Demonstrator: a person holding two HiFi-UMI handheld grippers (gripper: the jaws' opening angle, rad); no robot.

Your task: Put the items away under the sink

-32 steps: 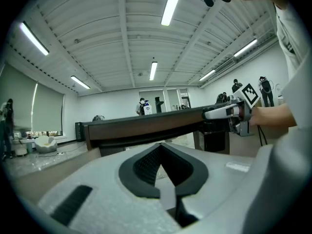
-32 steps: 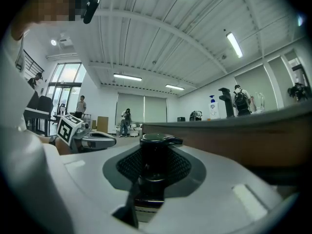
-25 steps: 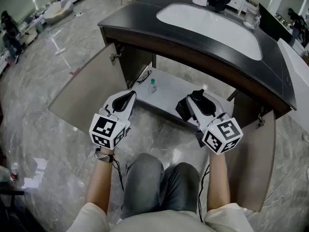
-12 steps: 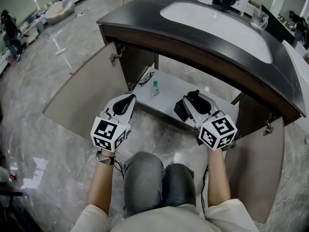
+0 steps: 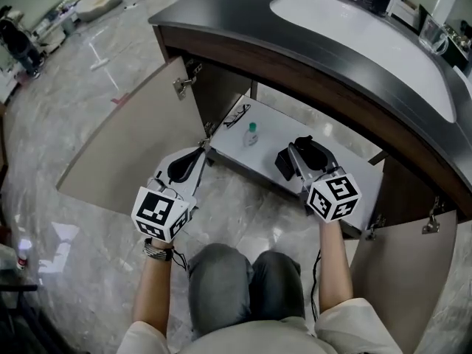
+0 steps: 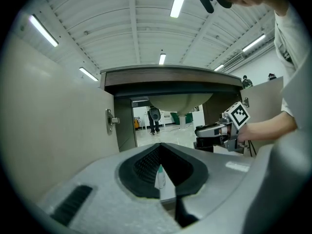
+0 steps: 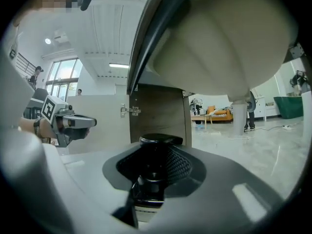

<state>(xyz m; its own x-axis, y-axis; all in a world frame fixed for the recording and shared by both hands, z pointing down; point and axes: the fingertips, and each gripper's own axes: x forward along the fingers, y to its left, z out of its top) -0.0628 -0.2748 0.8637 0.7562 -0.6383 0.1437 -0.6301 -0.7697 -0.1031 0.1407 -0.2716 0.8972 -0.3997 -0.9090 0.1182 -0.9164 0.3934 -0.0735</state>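
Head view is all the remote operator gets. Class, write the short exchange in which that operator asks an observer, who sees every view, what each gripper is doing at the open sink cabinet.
Operator: What is the black thing at the right gripper?
Observer: A dark bottle with a black cap and a pale label. The right gripper is shut on it.
Operator: Is the left gripper carrying anything?
Observer: No. Its jaws stand apart. The small green-capped bottle shows through the gap, standing on the shelf beyond.
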